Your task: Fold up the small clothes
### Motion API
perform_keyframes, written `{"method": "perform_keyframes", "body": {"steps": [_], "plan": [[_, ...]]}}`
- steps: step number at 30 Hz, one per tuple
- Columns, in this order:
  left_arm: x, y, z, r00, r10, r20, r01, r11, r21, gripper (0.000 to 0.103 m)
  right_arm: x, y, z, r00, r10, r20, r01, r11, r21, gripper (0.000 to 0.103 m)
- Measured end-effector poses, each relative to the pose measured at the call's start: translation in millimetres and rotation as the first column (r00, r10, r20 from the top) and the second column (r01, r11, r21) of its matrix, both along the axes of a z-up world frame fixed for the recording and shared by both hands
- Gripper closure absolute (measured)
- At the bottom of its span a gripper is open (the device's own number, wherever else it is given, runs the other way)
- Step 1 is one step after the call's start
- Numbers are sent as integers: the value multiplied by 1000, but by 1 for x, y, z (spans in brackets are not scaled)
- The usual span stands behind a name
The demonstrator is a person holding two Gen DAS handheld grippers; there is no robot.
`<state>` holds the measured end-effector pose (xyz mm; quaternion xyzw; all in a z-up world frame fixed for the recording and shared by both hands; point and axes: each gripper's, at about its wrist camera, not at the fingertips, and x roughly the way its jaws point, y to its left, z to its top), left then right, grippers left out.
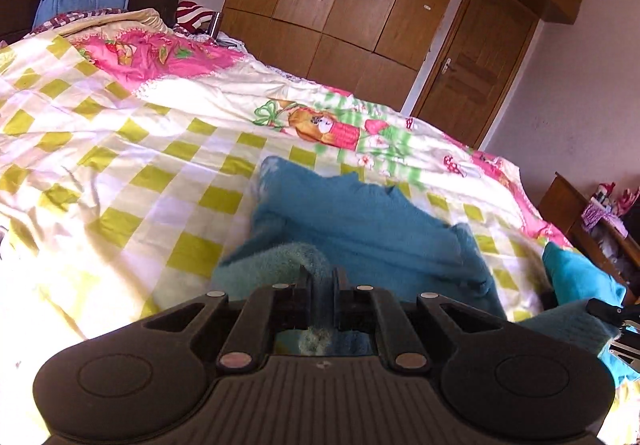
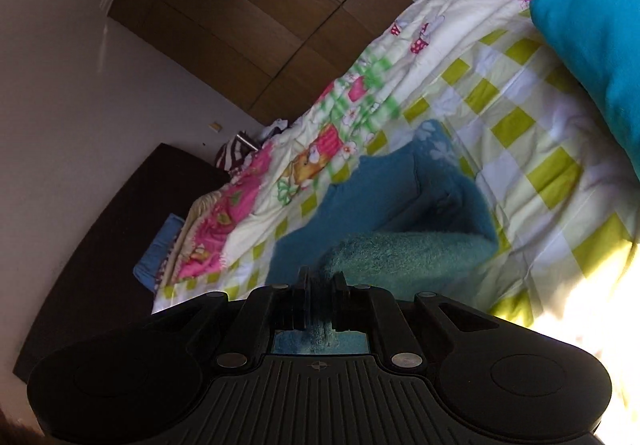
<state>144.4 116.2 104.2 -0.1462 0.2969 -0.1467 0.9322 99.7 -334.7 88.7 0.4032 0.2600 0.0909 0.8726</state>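
Teal fleece garment (image 1: 352, 213) on yellow-green checked, pink-printed quilt (image 1: 120, 149)

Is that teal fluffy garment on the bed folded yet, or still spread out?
Partly folded: the teal garment has one edge lifted and doubled over, pinched by both the left hand-held gripper and right hand-held gripper.

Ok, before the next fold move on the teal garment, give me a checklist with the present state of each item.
1. Left gripper shut on garment: ok, fabric pinched between the jaws.
2. Right gripper shut on garment: ok, fabric runs between the jaws.
3. Far part of the garment resting on the quilt: ok.
4. Garment lying flat: not ok, bunched with a raised fold.
5. Landing area clear: cannot tell; a teal cushion lies close by.
6. Both grips at matching corners: cannot tell.
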Motion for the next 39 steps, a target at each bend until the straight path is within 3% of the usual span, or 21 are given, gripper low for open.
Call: {"method": "perform_keyframes", "body": {"steps": [5,7,11,15,17,20,24,27,29,32,34,39], "plan": [[102,-18,12,999,9,49,-8,1000,-13,80,111,-11,11,998,-56,31,57,998,-30,94],[146,-28,9,998,18,57,-19,1000,9,80,151,-15,-1,994,-111,12,111,992,-54,93],[234,-52,-32,998,70,1,-69,992,106,79,222,-24,-48,974,-206,-94,192,972,-138,92],[290,-76,-85,993,87,-76,-71,978,197,74,256,-34,-85,952,-253,-171,225,960,-167,89],[297,-87,-92,996,75,-52,-59,966,252,73,259,-37,-91,955,-238,-179,211,965,-158,88],[303,-89,-87,996,52,-70,-32,964,262,72,254,-34,-82,971,-175,-164,133,962,-238,83],[299,-75,-79,993,45,-111,-19,975,220,69,242,-33,-54,985,-120,-125,76,948,-308,41],[299,-65,-72,986,77,-146,-54,986,159,64,241,-34,-30,990,-137,-39,114,926,-360,37],[300,-66,-65,985,107,-133,-83,982,171,61,245,-32,-23,988,-151,-41,123,912,-392,37],[292,-67,-52,987,145,-64,-129,971,199,58,242,-23,-32,985,-145,-97,84,882,-463,37],[278,-63,-43,987,158,-22,-150,966,212,51,233,-16,-48,980,-132,-150,40,864,-501,37],[243,-63,-36,990,126,58,-138,922,361,46,215,-1,-77,957,-106,-270,-54,850,-524,37]]}}
